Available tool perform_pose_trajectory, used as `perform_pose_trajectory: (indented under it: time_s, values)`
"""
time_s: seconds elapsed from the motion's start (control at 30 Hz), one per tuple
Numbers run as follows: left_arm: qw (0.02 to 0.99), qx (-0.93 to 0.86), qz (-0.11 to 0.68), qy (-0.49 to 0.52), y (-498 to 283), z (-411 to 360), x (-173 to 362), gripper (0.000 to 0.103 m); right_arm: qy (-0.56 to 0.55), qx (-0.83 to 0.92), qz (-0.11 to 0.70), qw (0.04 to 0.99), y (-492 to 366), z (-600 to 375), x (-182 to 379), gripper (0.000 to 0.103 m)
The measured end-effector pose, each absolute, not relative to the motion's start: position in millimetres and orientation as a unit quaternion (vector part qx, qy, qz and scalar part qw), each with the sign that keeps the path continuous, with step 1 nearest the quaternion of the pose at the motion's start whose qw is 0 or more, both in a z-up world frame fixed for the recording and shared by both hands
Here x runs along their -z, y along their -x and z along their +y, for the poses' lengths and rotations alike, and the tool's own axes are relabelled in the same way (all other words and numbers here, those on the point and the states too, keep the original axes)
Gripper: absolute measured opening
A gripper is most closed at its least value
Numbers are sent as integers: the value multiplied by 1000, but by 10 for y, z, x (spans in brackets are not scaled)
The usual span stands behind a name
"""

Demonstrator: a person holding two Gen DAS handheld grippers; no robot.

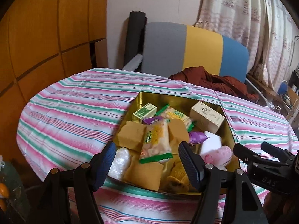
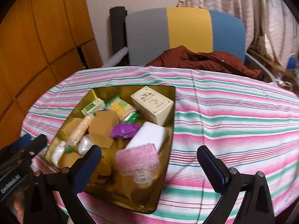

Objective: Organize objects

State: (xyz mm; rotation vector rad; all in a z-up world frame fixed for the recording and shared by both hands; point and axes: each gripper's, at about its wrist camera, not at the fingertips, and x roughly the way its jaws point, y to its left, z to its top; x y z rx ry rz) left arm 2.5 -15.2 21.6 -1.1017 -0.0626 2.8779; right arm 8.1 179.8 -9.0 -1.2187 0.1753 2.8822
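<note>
**First:** Looking down both wrist views, we saw the gold tin (image 2: 169,100) sitting on the striped tablecloth (image 2: 233,112), toward the cloth's left half in the right wrist view, with nearly everything already inside it.

**Second:** We agreed. Our right gripper (image 2: 149,160) stood spread as wide as it goes, and nothing was pressed between its blue pads (image 2: 211,164). The pink-capped bottle (image 2: 138,160) lay in the tin's near right corner, in the gap between those fingers but free of both.

**First:** And the left?

**Second:** Our left gripper (image 1: 147,160) was well open too, gripping nothing. The rice-cracker packet (image 1: 156,140) showed in its gap, lying loose on top of the brown blocks (image 1: 130,136).

**First:** So what did the next move turn on?

**Second:** We judged it turned on the bottle. It lay ahead of and below the right claw, nearer the left finger than the right one, its clear neck pointing back toward us and its pink body away, so its long axis ran roughly along the fingers, not across them. The right hand was plainly the nearer; from the left wrist view the bottle (image 1: 220,155) sat off beyond the right finger.

**First:** Anything still outside the tin?

**Second:** We saw no loose item on the cloth. The cream carton (image 2: 152,104) filled the far right corner, the white block (image 2: 149,138) just in front of it.
</note>
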Motion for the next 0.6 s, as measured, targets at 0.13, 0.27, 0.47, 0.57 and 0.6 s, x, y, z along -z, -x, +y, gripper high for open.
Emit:
perform_pose_trajectory:
  time_s: [0.13,0.27,0.47,0.57,0.6]
  values:
    - [6,-933,-24,359,-38,-181,-237,71,393,-918,49,35,-87,1752,28,103]
    - [-34,-933,-19,357,-38,-212,-303,71,404,-913,44,43,-78,1694,-10,103]
    - [-36,-930,-29,366,-48,-254,-339,71,416,-907,42,44,-79,1631,-17,103]
    - [-38,-924,-28,380,-16,-251,-315,71,427,-903,34,47,-72,1612,-12,103]
    - [-39,-922,-25,385,-10,-238,-302,71,430,-901,31,46,-71,1603,-13,103]
